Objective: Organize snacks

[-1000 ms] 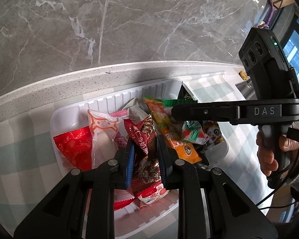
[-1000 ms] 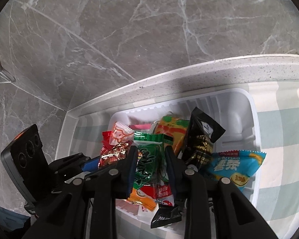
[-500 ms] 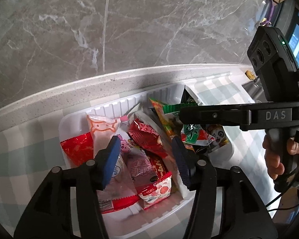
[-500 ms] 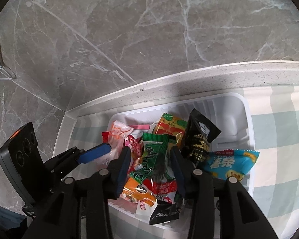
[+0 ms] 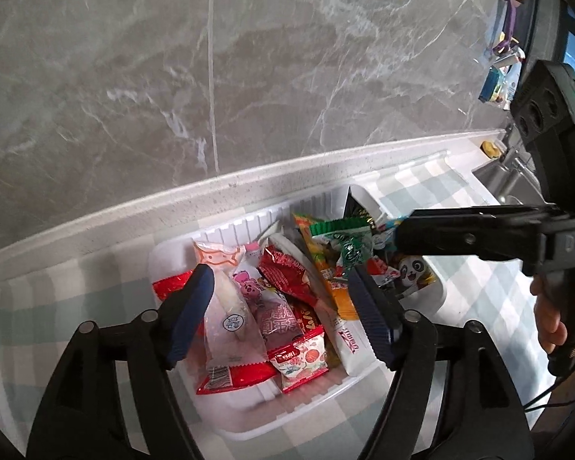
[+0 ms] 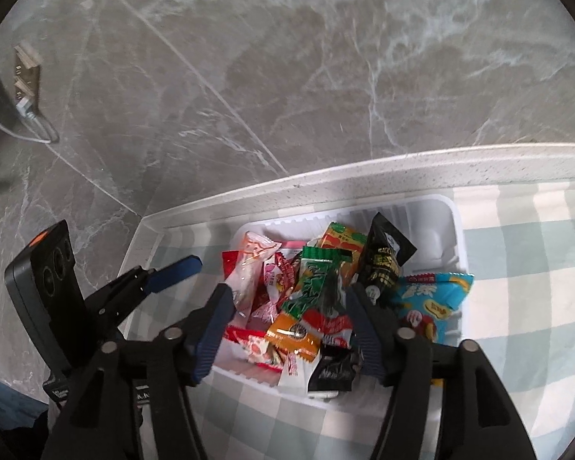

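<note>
Two grippers: both over one white tray (image 5: 249, 226) of snack packets, on a checked cloth (image 6: 525, 268) by a marble wall (image 5: 287, 76)
Left gripper (image 5: 283, 316): jaws spread wide, nothing between them; blue pads (image 5: 189, 312) hang above the near-left part of the pile
Right gripper (image 6: 289, 331): jaws wide apart too, clamped on nothing; it sits over the near edge of the tray, and in the left view its arm reaches in from the right
Tray: ribbed far wall, close to the stone ledge; packets heaped inside, right end partly bare
Green packet (image 6: 318, 280): upright-ish at the middle of the heap, between the right gripper's fingers but not touched
Black packet (image 6: 383, 260): leaning just right of the green one
Blue packet (image 6: 433, 299): flat at the right, near side
Orange packet (image 6: 295, 335): near edge, under the green one
Clear packet (image 5: 224, 295): left side, just beside the left pad
Red packet (image 5: 287, 276): middle of the left gripper's gap, lying on the pile
</note>
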Action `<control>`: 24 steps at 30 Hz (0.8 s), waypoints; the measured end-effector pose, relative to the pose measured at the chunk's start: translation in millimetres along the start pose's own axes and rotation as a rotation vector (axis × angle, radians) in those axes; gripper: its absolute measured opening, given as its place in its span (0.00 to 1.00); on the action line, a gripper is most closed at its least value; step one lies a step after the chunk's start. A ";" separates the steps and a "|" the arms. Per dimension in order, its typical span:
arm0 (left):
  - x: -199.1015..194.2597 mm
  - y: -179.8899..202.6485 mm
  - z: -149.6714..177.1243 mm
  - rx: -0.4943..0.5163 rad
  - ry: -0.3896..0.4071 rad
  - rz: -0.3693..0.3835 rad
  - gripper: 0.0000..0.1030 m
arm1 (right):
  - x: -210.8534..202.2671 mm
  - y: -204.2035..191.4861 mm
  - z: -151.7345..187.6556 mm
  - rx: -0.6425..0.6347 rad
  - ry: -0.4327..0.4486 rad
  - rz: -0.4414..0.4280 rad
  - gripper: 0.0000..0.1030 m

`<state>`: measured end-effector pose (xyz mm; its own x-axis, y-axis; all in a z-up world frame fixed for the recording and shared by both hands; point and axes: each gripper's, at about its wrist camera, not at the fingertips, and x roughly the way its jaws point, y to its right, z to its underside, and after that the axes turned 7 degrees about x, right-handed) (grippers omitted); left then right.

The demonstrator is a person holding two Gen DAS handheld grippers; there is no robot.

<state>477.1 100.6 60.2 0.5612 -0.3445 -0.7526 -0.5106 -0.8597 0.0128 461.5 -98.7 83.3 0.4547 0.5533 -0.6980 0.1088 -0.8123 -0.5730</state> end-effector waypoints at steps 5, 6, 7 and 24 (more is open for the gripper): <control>-29.6 11.5 0.4 -0.003 0.036 -0.033 0.81 | -39.4 -10.2 17.7 -0.052 0.081 0.047 0.81; -33.8 13.7 0.2 -0.004 0.039 -0.034 0.83 | -50.2 -12.2 23.6 -0.064 0.104 0.065 0.83; -41.0 18.3 1.4 -0.004 0.044 -0.036 0.87 | -57.4 -13.6 27.8 -0.071 0.119 0.076 0.88; -157.7 127.6 41.5 0.051 0.107 -0.108 0.97 | -183.8 -29.6 139.7 -0.177 0.314 0.254 1.00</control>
<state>296.5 60.9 153.2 0.6794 -0.2921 -0.6731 -0.4749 -0.8743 -0.0999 251.2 -150.5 168.6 0.7303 0.2709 -0.6272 0.0958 -0.9496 -0.2986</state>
